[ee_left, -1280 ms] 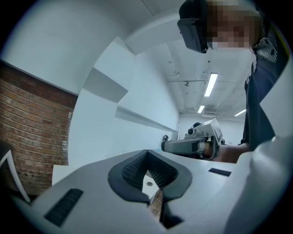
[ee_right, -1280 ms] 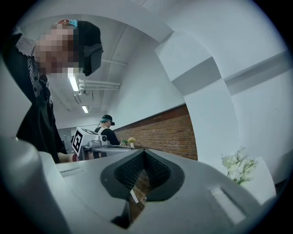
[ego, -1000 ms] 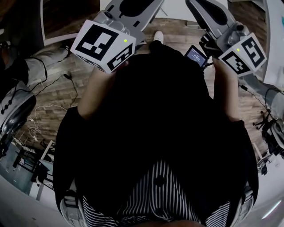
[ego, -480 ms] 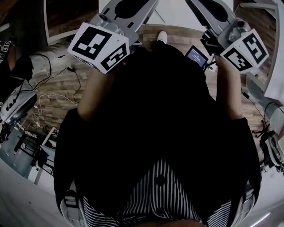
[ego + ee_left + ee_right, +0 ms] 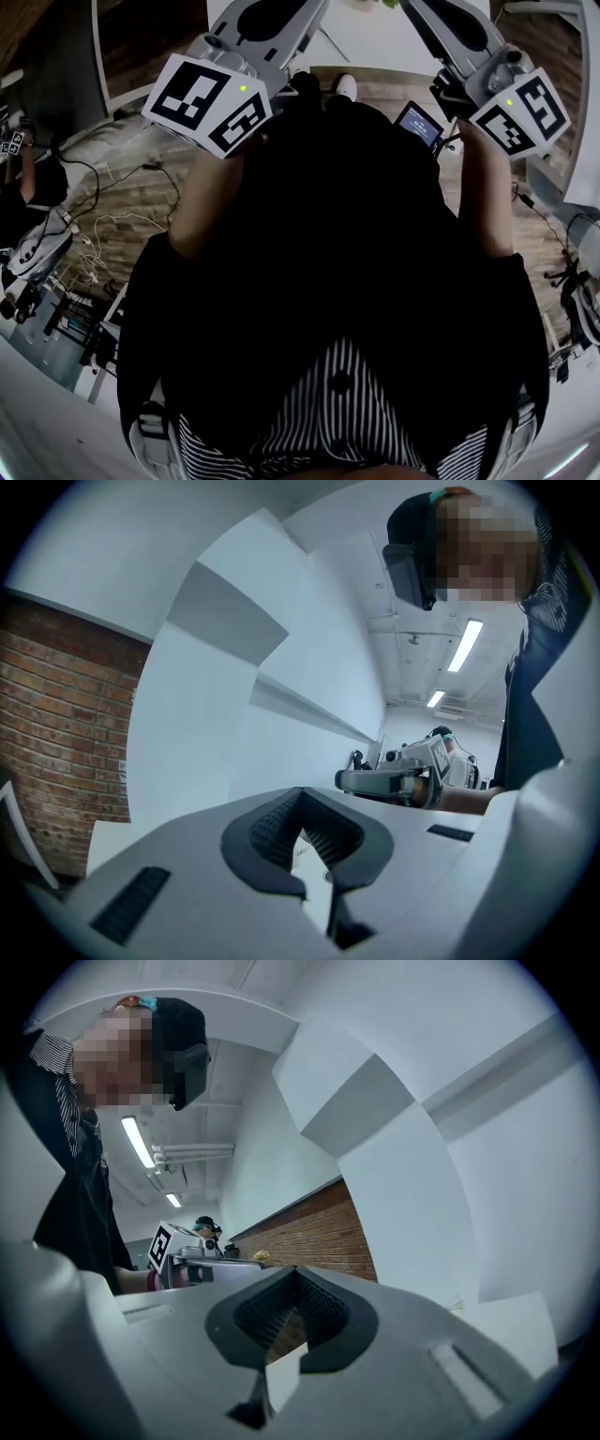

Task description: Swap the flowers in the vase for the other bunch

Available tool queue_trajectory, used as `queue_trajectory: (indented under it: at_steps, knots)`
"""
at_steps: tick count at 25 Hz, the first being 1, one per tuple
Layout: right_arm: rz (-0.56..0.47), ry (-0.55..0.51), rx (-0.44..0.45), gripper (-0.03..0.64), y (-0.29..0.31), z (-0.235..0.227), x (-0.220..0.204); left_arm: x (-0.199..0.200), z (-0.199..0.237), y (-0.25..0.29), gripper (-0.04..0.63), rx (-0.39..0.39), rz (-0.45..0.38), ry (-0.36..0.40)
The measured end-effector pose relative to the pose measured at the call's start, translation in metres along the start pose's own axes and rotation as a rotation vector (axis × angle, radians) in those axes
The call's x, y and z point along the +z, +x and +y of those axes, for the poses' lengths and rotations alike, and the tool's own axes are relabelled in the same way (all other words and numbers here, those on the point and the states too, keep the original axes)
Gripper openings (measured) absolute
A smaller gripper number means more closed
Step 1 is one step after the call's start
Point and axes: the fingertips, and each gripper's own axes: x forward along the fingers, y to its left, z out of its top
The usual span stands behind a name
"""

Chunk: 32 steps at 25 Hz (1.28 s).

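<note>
No vase or bunch of flowers shows clearly in any view; only a green speck (image 5: 389, 4) sits at the top edge of the head view. I hold my left gripper (image 5: 281, 11) and right gripper (image 5: 450, 19) out in front of the body, with their tips at the top edge. In the left gripper view the left gripper (image 5: 302, 801) has its ribbed pads meeting, with nothing between them. The right gripper (image 5: 298, 1281) looks the same, shut and empty. Each gripper view shows the other gripper (image 5: 394, 780) (image 5: 202, 1265) alongside.
A white table (image 5: 366, 33) lies just ahead of the grippers. Wood floor with cables (image 5: 112, 202) and equipment stands is at the left. A small lit screen (image 5: 419, 125) hangs by the right hand. White walls and a brick wall (image 5: 309, 1232) surround; another person stands far off.
The floor and cables have slid down and left in the head view and more of the white table shows at the top. Both grippers stay shut and empty.
</note>
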Motion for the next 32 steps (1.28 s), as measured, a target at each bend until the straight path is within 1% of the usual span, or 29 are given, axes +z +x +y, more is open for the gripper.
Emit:
queue_trajectory:
  at_steps: [4,7,11,13,16,20,25,28,32]
  knots:
    - [-0.020,-0.024,-0.112,0.003,-0.007,-0.021,0.017,0.020,0.011,0.018,0.008,-0.069,-0.021,0.030]
    - [-0.024,-0.033,-0.172,0.003,-0.007,-0.035,0.027,0.034,0.023,0.031,0.008,-0.111,-0.036,0.044]
    - [-0.009,-0.049,-0.255,0.003,-0.004,-0.038,0.034,0.047,0.025,0.033,0.008,-0.172,-0.060,0.053]
    - [-0.016,-0.050,-0.288,0.003,0.001,-0.037,0.041,0.051,0.027,0.030,0.008,-0.203,-0.054,0.061]
    - [-0.023,-0.041,-0.321,0.004,0.016,-0.042,0.044,0.051,0.039,0.029,0.008,-0.243,-0.030,0.077]
    - [-0.009,-0.032,-0.361,0.004,0.033,-0.055,0.034,0.041,0.056,0.035,0.008,-0.303,-0.015,0.073]
    - [0.005,-0.031,-0.408,0.005,0.041,-0.059,0.031,0.036,0.056,0.039,0.008,-0.368,0.003,0.064]
    - [0.002,-0.018,-0.429,0.005,0.035,-0.061,0.032,0.040,0.052,0.042,0.008,-0.381,0.012,0.072]
    - [0.025,0.000,-0.416,0.006,0.037,-0.069,0.026,0.040,0.058,0.045,0.008,-0.361,0.024,0.062]
